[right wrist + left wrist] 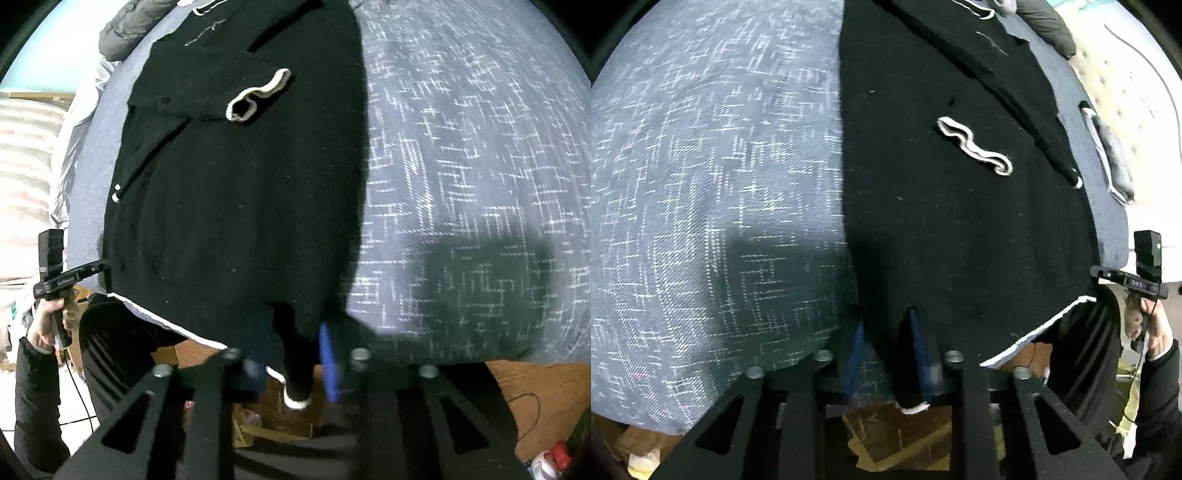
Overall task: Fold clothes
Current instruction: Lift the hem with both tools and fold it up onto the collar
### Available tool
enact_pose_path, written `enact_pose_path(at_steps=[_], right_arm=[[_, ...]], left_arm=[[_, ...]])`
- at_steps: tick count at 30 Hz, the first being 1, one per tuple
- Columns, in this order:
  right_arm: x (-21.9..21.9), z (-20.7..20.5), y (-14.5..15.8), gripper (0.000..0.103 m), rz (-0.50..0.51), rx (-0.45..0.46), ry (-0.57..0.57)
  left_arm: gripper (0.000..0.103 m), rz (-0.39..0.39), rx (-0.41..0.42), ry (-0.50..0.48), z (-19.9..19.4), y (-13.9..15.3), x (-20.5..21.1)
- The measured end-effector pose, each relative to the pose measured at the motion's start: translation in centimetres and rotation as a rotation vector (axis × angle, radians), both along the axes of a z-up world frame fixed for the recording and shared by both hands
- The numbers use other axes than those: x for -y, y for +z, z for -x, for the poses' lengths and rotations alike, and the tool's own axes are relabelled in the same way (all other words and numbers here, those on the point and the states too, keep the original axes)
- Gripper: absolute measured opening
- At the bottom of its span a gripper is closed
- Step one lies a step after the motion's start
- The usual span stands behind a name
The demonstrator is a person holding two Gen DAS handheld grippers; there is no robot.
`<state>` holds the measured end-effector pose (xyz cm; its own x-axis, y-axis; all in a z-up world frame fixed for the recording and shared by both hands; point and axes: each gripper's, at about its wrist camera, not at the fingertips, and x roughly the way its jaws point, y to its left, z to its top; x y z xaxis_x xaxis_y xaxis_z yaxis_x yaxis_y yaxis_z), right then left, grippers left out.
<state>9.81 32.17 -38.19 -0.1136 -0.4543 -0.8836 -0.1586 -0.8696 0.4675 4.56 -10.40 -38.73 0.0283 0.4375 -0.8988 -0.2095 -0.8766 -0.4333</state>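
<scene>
Black sleeves [35, 387], black gripper [886, 354], blue pads [330, 363]

Left gripper [886, 332], right gripper [295, 332]; both clamped

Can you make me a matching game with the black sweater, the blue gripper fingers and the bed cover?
Things:
1. black knitted sweater with white trim
2. blue gripper fingers
3. grey-blue woven bed cover with white line pattern
4. white-edged sleeve cuff

States:
A. lies under the sweater
B. folded across the sweater's body
C. clamp the sweater's bottom hem
D. spread flat, hem hanging over the edge

Pairs: 1-D, 2-C, 3-A, 4-B
</scene>
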Motion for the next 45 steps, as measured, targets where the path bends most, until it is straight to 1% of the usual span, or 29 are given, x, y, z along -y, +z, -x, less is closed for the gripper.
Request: enact_pose_path(at_steps=[2,4,8,11,15,18,19,22,26,29,34,41,45], right_arm=[[0.4,0.1,0.3,0.009,-0.003,-0.02,0.012],[0.7,0.3,1.0,0.006,-0.006,-0.046,0.023],[0.3,0.6,2.7,0.006,0.012,-0.092,0.034],[-0.1,1.2,4.3,0.005,0.031,-0.135,0.028],[-0.9,2.9,6.7,0.005,0.053,-0.191,0.007],[-1.4,4.6,8.5,0.005,0.068,-0.232,-0.003],[-1.6,5.3,9.1,0.005,0.074,-0.248,-0.008],[-2.1,7.8,10.6,0.005,0.083,-0.283,-0.022],[-3.9,11.1,11.8,0.005,0.084,-0.308,-0.034],[-5.5,14.5,12.4,0.005,0.093,-0.333,-0.062],[-7.7,20.6,12.8,0.005,0.093,-0.347,-0.099],[-9.6,29.4,11.1,0.005,0.056,-0.346,-0.126],[-10.6,33.5,10.1,0.005,0.028,-0.349,-0.147]], left_arm=[[0.007,-0.006,-0.01,-0.016,-0.3,0.5,-0.2],[0.007,-0.015,-0.026,-0.026,-0.4,1.3,-0.3],[0.007,-0.054,-0.065,-0.034,-0.3,3.9,-0.4],[0.007,-0.084,-0.098,-0.036,0.7,6.1,-0.7],[0.007,-0.13,-0.137,-0.022,4.5,8.9,-1.4],[0.007,-0.15,-0.166,-0.007,7.4,10.2,-2.2],[0.007,-0.157,-0.171,0.001,8.7,10.2,-2.4],[0.007,-0.172,-0.184,0.021,12.0,11.4,-3.2],[0.007,-0.188,-0.193,0.054,16.6,11.7,-3.0],[0.007,-0.201,-0.197,0.08,20.4,11.8,-2.9],[0.007,-0.216,-0.197,0.13,27.2,11.4,-3.1],[0.006,-0.234,-0.201,0.188,35.0,9.6,-3.2],[0.006,-0.237,-0.195,0.209,38.3,8.3,-3.5]])
